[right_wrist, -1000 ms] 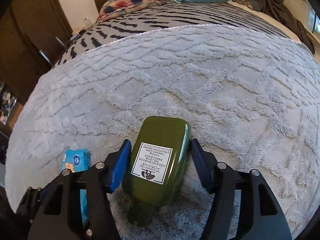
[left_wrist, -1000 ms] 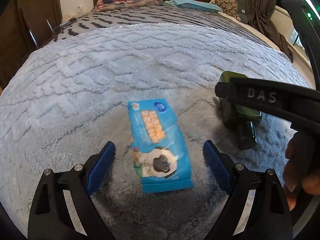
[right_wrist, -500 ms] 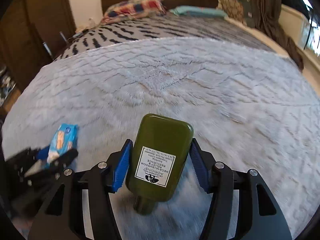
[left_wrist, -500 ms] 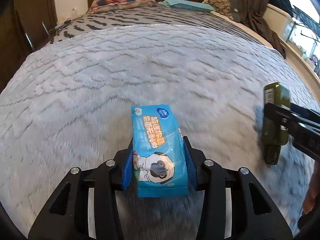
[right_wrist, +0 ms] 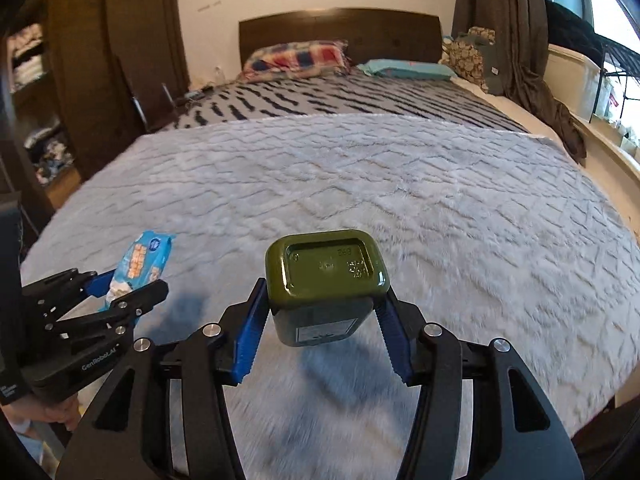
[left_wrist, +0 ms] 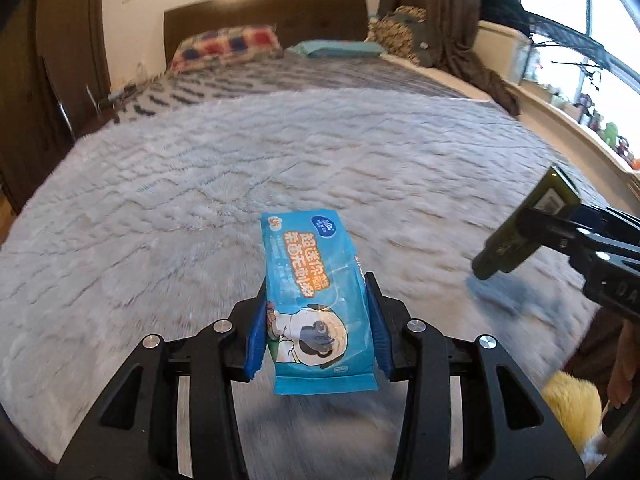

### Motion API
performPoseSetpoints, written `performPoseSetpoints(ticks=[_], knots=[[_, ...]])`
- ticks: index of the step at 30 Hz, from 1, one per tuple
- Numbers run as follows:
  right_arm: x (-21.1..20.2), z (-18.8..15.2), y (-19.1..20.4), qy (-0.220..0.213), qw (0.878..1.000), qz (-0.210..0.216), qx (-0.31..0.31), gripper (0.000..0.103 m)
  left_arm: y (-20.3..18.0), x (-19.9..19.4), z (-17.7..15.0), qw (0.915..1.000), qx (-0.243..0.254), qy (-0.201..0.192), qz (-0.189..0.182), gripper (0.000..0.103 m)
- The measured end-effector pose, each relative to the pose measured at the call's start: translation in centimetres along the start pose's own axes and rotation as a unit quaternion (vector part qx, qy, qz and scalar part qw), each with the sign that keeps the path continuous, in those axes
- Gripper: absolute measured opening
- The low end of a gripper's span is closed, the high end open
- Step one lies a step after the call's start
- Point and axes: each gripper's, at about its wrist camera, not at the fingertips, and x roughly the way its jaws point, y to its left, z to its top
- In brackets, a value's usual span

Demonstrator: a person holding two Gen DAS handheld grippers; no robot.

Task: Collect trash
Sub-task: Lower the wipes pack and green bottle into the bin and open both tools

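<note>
My left gripper (left_wrist: pixel 318 332) is shut on a blue tissue packet (left_wrist: pixel 316 300) with a cartoon figure, held above the grey fluffy blanket (left_wrist: pixel 280 168). My right gripper (right_wrist: pixel 322 332) is shut on a dark green bottle (right_wrist: pixel 326 280), lifted off the blanket with its base toward the camera. The bottle also shows in the left wrist view (left_wrist: pixel 524 228) at the right, in the other gripper. The packet also shows in the right wrist view (right_wrist: pixel 140 268) at the left, between the left gripper's blue pads.
The bed carries a striped cover (right_wrist: pixel 340 96), a plaid pillow (right_wrist: pixel 296 58) and a teal pillow (right_wrist: pixel 408 68) by the dark headboard. A window ledge (left_wrist: pixel 580 128) runs along the right. A yellow fluffy thing (left_wrist: pixel 572 404) shows at lower right. Dark shelves (right_wrist: pixel 36 100) stand left.
My left gripper closed on the blue packet and lifted it off the blanket. My right gripper lifted the green bottle and tilted it up. Both have pulled back from the bed.
</note>
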Motion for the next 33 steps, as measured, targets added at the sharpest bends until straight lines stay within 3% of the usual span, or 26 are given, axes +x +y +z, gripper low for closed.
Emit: performPoseSetpoints(ticks=[7,12,21,33], knots=[[-5.9,-3.6,-0.5,-0.020,1.000,0.012,0.000,0.054,-2.5,-6.7,-3.3,0.9994,0.016,-0.028,-0.012,0.041],[-8.5,-7.5,-1.2,-0.024,1.000,0.000,0.002,0.054,-3.5,-9.1,-7.6,0.9995,0.008,-0.017,-0.027,0.041],[-9.1,-15.0,-1.7,0.012,0.999,0.005,0.033,0.054,-4.3,-7.5,-15.7,0.9970,-0.011,0.056,-0.053,0.041],[-3.0,-22.0,0.6,0.122,0.992,0.031,0.026,0.054,-5.0,-2.0,-22.6,0.9845,-0.017,0.163,-0.064,0.041]])
